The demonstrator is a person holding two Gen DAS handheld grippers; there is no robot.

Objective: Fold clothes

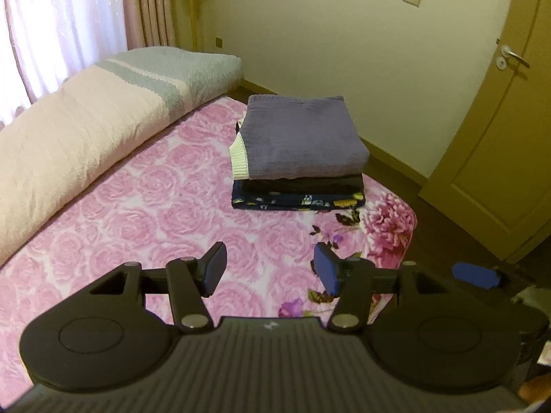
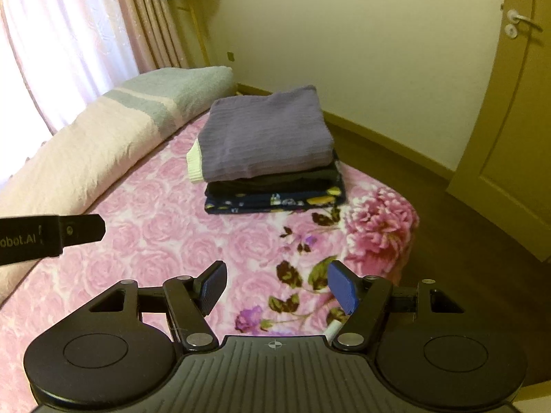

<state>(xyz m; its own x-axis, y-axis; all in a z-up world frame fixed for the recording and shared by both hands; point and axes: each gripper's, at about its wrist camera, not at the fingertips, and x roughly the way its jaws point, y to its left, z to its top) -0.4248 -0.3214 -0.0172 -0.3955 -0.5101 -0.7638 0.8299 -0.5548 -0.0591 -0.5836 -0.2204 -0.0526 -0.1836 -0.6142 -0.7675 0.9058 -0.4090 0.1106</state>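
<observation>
A: What takes up most of the view?

B: A bed (image 1: 144, 213) under a pink rose-print blanket, filling both wrist views. Along its 9 to 11 o'clock side lies a long rolled quilt (image 1: 86, 130), pale pink with a grey-green end. Behind it hang pink curtains (image 1: 69, 24), and at 3 o'clock stands a yellow-green door (image 1: 499, 158) with a metal handle.

A: And the clothes?

B: They sit in a folded stack (image 1: 299, 158) at 12 o'clock from both grippers, near the far corner of the bed. On top is a purple knit sweater (image 1: 299, 134) with a cream cuff showing at its 9 o'clock edge. Under it lies a black garment (image 1: 303, 184), and at the bottom a navy floral garment (image 1: 296, 201) rests on the blanket.

A: Where are the grippers?

B: The left gripper (image 1: 270, 268) hangs over the near part of the bed, well apart from the stack, its jaws spread with nothing between them. The right gripper (image 2: 275, 284) is the same: jaws spread wide and empty, over the big printed flowers of the blanket. In the right wrist view, part of the left one shows at 9 o'clock as a black bar.
</observation>
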